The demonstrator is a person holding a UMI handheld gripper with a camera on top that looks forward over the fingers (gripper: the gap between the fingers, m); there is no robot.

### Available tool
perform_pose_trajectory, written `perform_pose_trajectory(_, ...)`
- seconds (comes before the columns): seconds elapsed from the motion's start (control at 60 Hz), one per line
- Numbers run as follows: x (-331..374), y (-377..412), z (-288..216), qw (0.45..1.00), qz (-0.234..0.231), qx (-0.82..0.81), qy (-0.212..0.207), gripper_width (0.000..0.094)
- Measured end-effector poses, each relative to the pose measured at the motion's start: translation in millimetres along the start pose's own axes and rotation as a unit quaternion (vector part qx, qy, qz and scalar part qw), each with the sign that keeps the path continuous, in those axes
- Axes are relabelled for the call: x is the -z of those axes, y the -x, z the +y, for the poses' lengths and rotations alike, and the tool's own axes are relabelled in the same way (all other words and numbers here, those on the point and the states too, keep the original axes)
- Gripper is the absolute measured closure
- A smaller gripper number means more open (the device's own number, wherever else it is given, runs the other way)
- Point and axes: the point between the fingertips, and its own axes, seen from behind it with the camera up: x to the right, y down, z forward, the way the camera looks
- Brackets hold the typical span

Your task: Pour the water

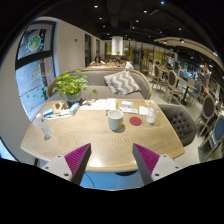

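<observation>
Fingers (110, 160) apart, holding nothing. The mug (115, 119) stands mid-surface (90, 135), well beyond them. Likely rigid, smooth, possibly slippery; grip across the body, keeping it upright.

— How does the tool (111, 160) stand?
— Level, pointing forward, its two fingers spread wide apart.
— Anything between them?
— Nothing; both pink pads (76, 157) face an empty gap.

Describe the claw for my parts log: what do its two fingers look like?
The claw has two dark fingers, each with a magenta pad on its inner face; the pads carry a fine ribbed texture. No cables, markings or sleeve show.
</observation>
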Motion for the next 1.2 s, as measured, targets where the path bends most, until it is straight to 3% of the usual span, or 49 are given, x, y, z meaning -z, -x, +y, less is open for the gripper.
perform_pose_trajectory(0.283, -7.3, 50.3, 25.6, 1.0, 0.001, 0.01, 0.016, 0.0076)
perform_pose_trajectory(0.533, -16.0, 173.5, 54.2, 0.999, -0.027, 0.001, 0.022, 0.0081)
perform_pose_trajectory(0.683, -34.9, 277.5, 57.1, 0.998, -0.07, 0.003, 0.003, 0.0077)
perform_pose_trajectory(0.883, -99.6, 380.7, 27.6, 0.992, -0.105, 0.027, -0.057, 0.0075)
perform_pose_trajectory(1.2, -229.9, 424.3, -4.5, 0.992, -0.08, 0.024, -0.091, 0.0094)
